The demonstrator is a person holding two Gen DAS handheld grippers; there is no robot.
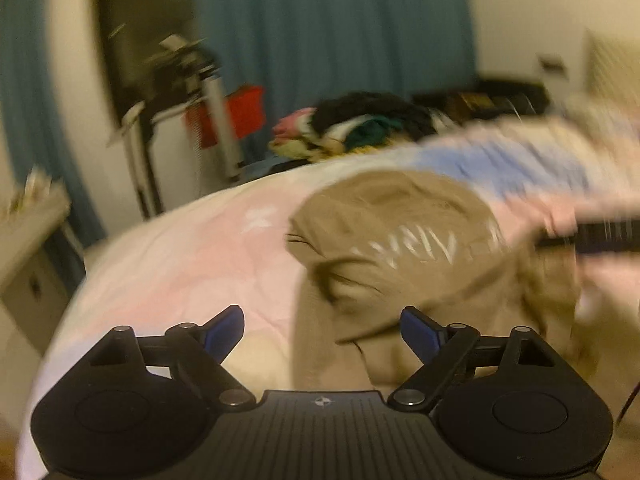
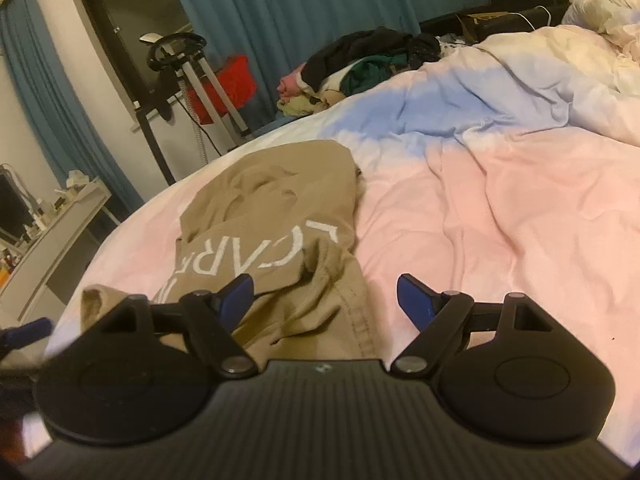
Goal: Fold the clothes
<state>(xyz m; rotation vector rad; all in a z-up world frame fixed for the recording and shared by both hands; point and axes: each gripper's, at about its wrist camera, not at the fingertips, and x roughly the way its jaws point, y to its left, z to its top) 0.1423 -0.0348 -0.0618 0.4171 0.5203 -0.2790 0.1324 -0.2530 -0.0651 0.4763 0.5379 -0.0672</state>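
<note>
The tan garment (image 2: pixel 276 220), printed with white letters, lay partly folded and rumpled on the pink and blue duvet (image 2: pixel 500 208), toward the side of the bed nearest the desk (image 2: pixel 52 236). One loose flap of it (image 2: pixel 100 300) stuck out on the desk side, and a stitched hem ran down toward the camera.

The right gripper (image 2: pixel 324 300) stood over the near end of the garment with its jaws wide apart; its left finger (image 2: pixel 236 298) sat above the cloth and its right finger above bare duvet just beside the garment, neither pad pressing on anything. The left gripper (image 1: pixel 322 332) was likewise spread open over the garment's near edge, gripping nothing, though that view was blurred.

Judging by this, the step in hand was a fresh grasp for the next fold. To do it well, each gripper probably needed to catch a single edge of cloth rather than a bunched layer, the loose flap wanted tucking in first, and both ends would best be lifted together so the fold landed square.

Beyond the garment, at the far edge of the bed, lay a heap of unsorted clothes (image 2: pixel 360 64), with teal curtains (image 2: pixel 320 12) behind it
</note>
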